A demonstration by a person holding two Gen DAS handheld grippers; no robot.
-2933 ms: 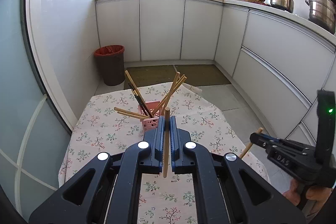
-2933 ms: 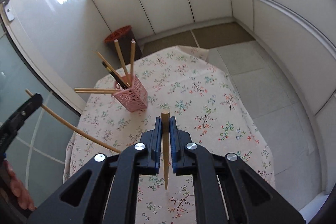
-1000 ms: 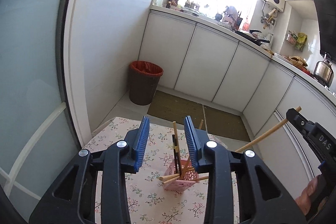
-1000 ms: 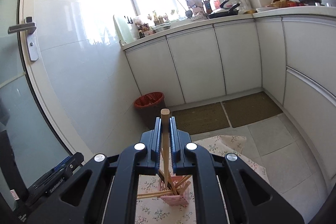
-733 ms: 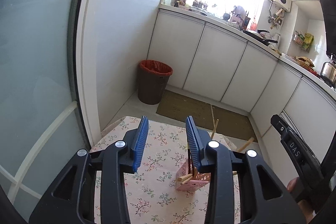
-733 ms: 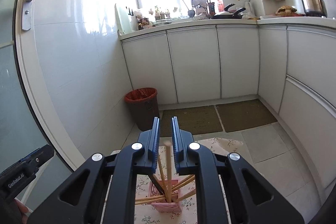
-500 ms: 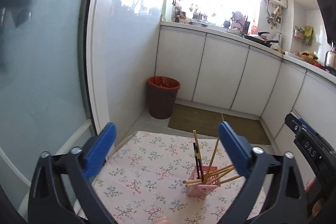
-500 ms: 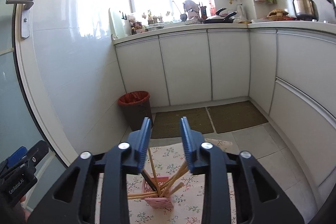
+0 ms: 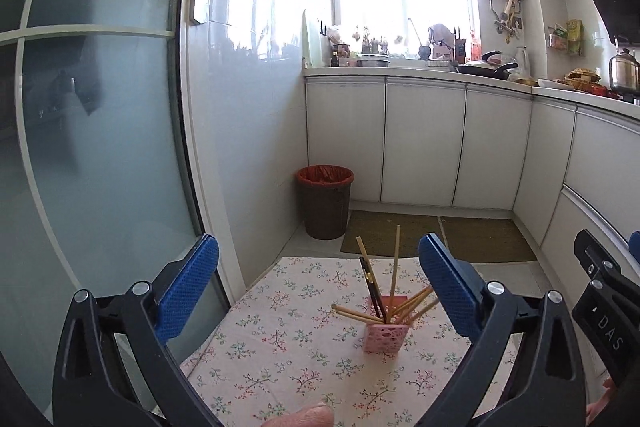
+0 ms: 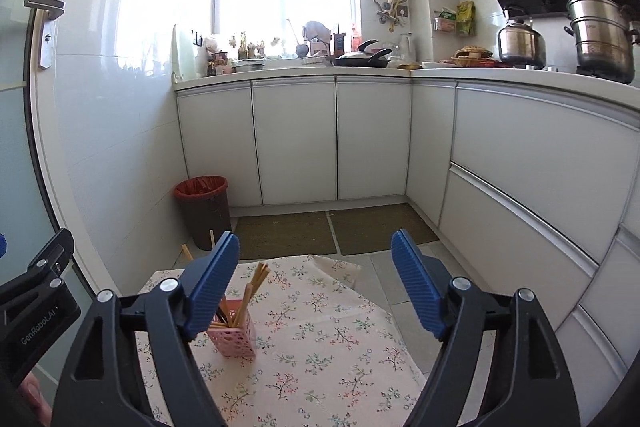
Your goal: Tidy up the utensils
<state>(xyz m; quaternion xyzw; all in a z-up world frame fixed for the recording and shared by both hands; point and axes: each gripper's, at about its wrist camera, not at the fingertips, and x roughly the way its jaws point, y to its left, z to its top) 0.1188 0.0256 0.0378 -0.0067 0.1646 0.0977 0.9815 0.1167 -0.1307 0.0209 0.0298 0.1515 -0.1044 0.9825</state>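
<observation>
The chopsticks (image 9: 394,301) stand splayed in the pink holder (image 9: 386,337) on the floral table (image 9: 280,343). Your left gripper (image 9: 318,287) and right gripper (image 10: 314,281) both gape empty; lift away without brushing the leaning sticks.

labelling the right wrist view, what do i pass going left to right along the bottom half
left tongs' body → red-lined trash bin → pink chopstick holder → floor mats → right-side cabinet drawers
</observation>
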